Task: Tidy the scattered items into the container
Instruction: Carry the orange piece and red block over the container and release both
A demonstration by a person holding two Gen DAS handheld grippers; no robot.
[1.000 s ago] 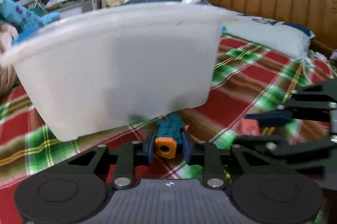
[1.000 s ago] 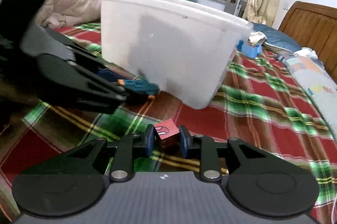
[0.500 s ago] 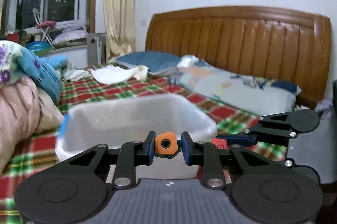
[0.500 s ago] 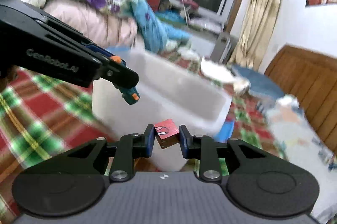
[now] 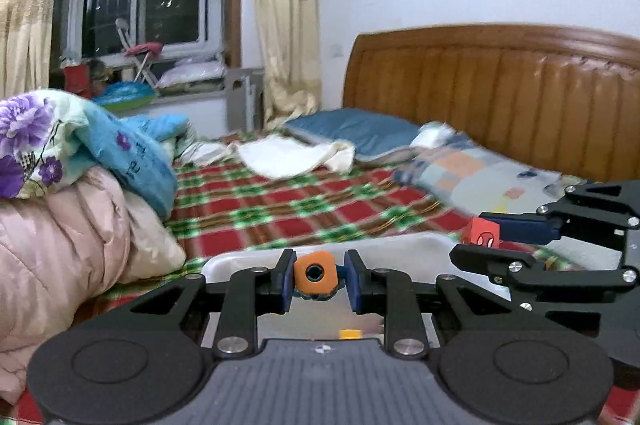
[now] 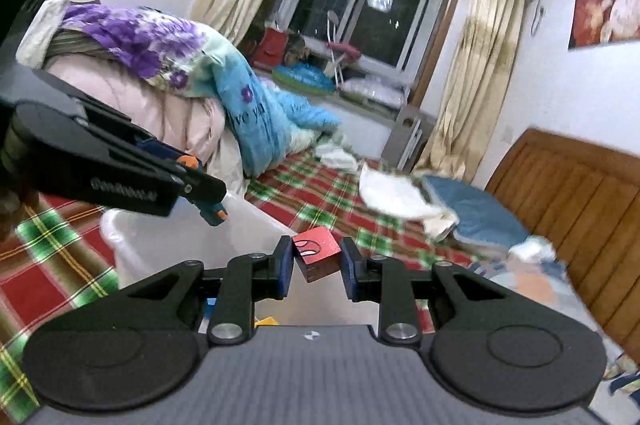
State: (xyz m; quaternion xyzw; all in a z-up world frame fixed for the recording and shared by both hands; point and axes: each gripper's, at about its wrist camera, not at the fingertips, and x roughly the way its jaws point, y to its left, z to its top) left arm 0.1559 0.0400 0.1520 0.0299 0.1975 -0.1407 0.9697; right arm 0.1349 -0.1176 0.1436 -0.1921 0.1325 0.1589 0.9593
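Over white bin [image 5: 400, 245]: L gripper [image 5: 316, 275] w/ toy [image 5: 315, 272], yellow piece [image 5: 350, 333] inside

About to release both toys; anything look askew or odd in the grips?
The red cube sits tilted, corner-down, between the right hand-held gripper fingers. The left hand-held gripper holds its orange-and-teal toy squarely. Both hover over the white bin.

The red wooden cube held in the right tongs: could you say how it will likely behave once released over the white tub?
The red wooden cube looks rigid, so it probably won't deform. Its flat faces suggest tumbling briefly, not rolling. Held tilted above the white plastic tub, it may bounce on landing.
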